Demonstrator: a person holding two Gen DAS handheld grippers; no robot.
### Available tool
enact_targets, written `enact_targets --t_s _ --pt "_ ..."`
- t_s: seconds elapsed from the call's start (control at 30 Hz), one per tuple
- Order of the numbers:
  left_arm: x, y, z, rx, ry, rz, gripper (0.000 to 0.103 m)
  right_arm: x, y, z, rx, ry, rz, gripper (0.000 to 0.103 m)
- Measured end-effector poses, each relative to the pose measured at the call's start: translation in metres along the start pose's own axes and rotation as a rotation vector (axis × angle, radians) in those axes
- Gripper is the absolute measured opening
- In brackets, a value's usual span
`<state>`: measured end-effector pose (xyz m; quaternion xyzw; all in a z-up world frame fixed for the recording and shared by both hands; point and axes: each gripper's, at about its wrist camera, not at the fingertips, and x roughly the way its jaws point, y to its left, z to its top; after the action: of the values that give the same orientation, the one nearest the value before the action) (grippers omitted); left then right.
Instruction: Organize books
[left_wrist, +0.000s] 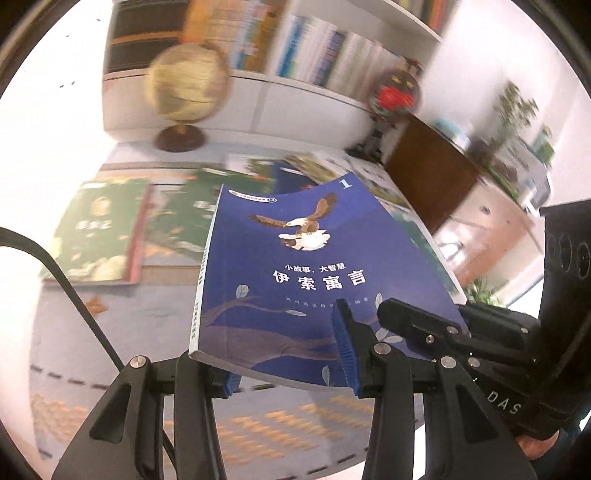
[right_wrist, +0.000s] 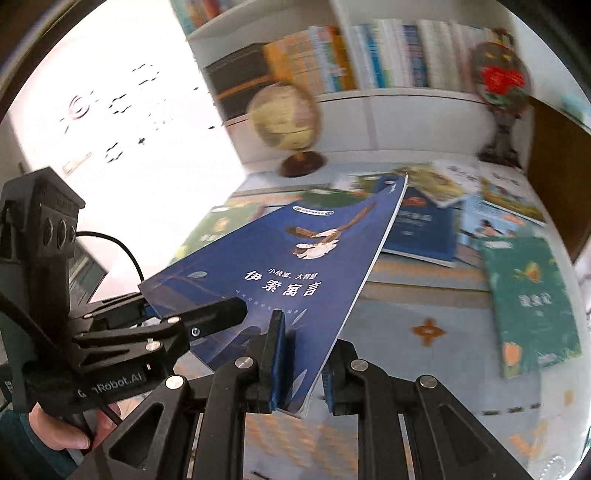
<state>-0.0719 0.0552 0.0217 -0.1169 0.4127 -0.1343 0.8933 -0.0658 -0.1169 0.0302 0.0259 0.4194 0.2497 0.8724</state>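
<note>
Both grippers (left_wrist: 288, 354) (right_wrist: 301, 369) clamp one blue book (left_wrist: 314, 280) midair, others (right_wrist: 532, 302) still scattered on the table (right_wrist: 428, 295).

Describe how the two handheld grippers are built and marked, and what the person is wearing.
Both grippers, left gripper and right gripper, are black plastic linkages with silver pivot screws and ribbed blue pads. White lettering marks each body. A black cable trails from the left one. A teal sleeve shows at the left hand.

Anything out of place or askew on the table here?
Yes: loose books lie overlapping at odd angles behind the blue book, which both claws hold up by its near edge. A green book lies apart, skewed.
</note>
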Motion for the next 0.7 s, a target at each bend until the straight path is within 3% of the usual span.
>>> enact_targets --t_s 0.17,0.37,0.5,0.7 --pt "-0.016 0.059 0.014 -0.047 -0.028 0.059 0.039 0.037 0.041 0.026 -0.024 0.007 0.079 0.016" --pt "-0.010 0.137 0.048 -0.069 -0.021 0.113 0.039 0.111 0.088 0.068 -0.039 0.039 0.137 0.017" --pt "0.005 0.187 0.070 -0.093 -0.005 0.118 0.039 0.159 0.111 0.095 -0.041 0.055 0.147 0.017" --pt "0.028 0.227 0.092 -0.100 0.020 0.120 0.039 0.210 0.125 0.118 -0.002 0.084 0.143 0.017"
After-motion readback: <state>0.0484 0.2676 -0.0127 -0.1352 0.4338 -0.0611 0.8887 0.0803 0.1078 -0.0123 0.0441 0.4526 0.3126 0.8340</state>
